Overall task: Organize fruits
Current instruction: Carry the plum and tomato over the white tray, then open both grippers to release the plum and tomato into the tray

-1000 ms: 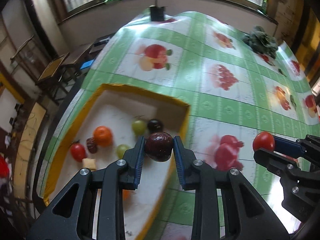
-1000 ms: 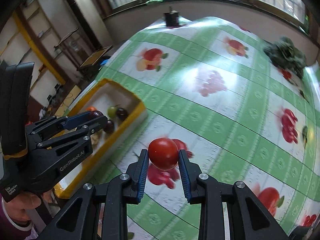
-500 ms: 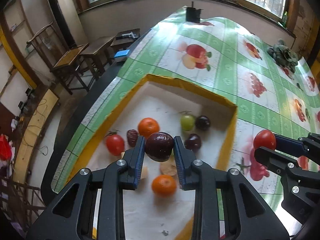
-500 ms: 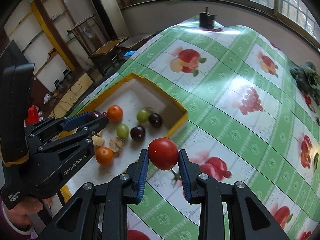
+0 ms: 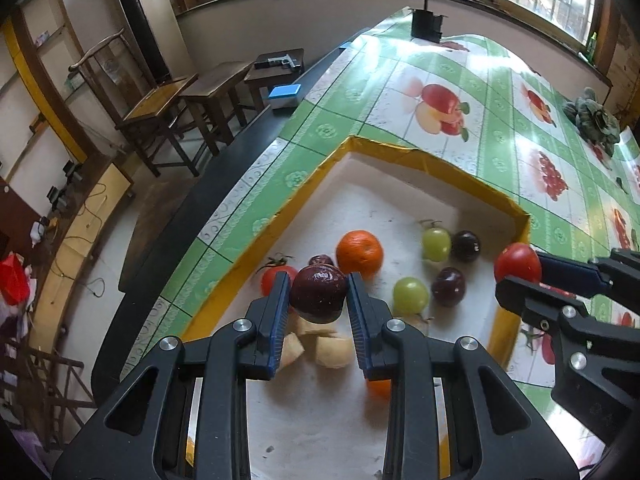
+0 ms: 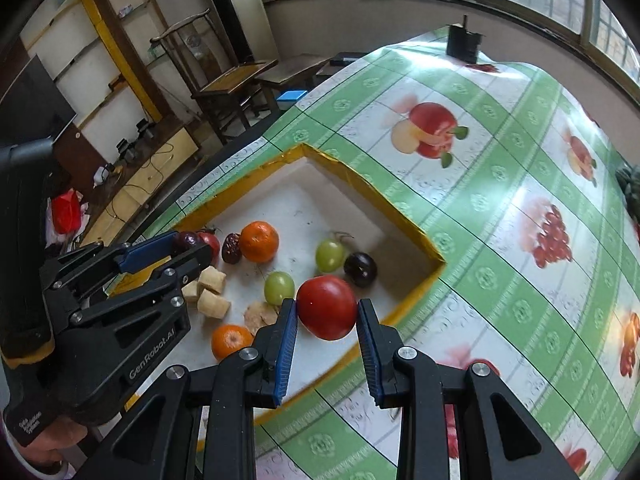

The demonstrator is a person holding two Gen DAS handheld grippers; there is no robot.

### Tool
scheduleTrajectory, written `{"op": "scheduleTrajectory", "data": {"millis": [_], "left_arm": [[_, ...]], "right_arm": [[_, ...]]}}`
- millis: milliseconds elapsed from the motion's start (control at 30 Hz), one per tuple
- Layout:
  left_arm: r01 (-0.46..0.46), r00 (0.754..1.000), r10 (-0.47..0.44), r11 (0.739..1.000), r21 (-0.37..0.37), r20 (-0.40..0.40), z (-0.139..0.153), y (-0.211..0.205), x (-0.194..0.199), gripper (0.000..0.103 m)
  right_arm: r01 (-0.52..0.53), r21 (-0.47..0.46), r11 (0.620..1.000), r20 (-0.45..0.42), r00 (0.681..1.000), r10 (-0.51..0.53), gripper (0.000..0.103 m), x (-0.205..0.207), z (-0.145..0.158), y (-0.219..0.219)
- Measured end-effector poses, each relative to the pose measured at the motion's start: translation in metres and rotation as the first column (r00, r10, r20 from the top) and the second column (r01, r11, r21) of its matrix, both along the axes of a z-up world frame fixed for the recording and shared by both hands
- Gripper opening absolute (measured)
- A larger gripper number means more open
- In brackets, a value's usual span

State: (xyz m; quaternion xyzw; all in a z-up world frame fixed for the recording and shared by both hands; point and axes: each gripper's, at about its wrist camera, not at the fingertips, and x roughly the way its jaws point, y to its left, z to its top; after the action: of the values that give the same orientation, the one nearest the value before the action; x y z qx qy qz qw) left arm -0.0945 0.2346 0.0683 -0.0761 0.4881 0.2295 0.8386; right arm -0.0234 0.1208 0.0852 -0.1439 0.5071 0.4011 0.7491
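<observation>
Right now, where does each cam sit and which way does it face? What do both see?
Left wrist: on the left gripper, angled down into the yellow-rimmed tray; its own fingers clamp a dark plum; the right gripper shows at the right edge.
Right wrist: on the right gripper, angled down over the tray's near edge; its fingers clamp a tomato; the left gripper and a hand show at left.
Shared: tray, big orange, green grapes, fruit-print tablecloth.

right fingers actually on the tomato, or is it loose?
Touching. The right wrist view shows both blue fingers pressed against the sides of the red tomato, which hangs off the surface above the yellow-rimmed tray.
</observation>
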Motion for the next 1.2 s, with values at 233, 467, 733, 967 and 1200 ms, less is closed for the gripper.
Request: {"op": "scheduleTrajectory", "data": {"millis": [233, 467, 733, 967, 1200], "left_arm": [[-0.013, 1.0, 0.013, 1.0, -0.005, -0.011, -0.007, 0.009, 0.0, 0.028], [-0.026, 1.0, 0.026, 1.0, -0.01, -0.016, -0.012, 0.016, 0.0, 0.028], [-0.038, 0.999, 0.038, 0.999, -0.017, -0.019, -0.014, 0.022, -0.003, 0.028], [-0.051, 0.998, 0.05, 0.998, -0.023, -0.023, -0.015, 0.025, -0.004, 0.028], [-0.059, 0.998, 0.058, 0.997, -0.039, -0.028, -0.018, 0.027, -0.003, 0.028]], "right_arm": [[-0.013, -0.01, 1.0, -0.009, 1.0, 0.013, 0.029, 0.011, -0.009, 0.022], [-0.035, -0.016, 0.999, -0.009, 0.999, 0.034, 0.029, 0.016, -0.013, 0.038], [-0.068, -0.023, 0.997, -0.014, 0.998, 0.067, 0.029, 0.016, -0.018, 0.051], [-0.085, -0.028, 0.996, -0.019, 0.996, 0.085, 0.029, 0.017, -0.022, 0.059], [-0.102, -0.033, 0.994, -0.032, 0.994, 0.101, 0.029, 0.025, -0.03, 0.072]]}}
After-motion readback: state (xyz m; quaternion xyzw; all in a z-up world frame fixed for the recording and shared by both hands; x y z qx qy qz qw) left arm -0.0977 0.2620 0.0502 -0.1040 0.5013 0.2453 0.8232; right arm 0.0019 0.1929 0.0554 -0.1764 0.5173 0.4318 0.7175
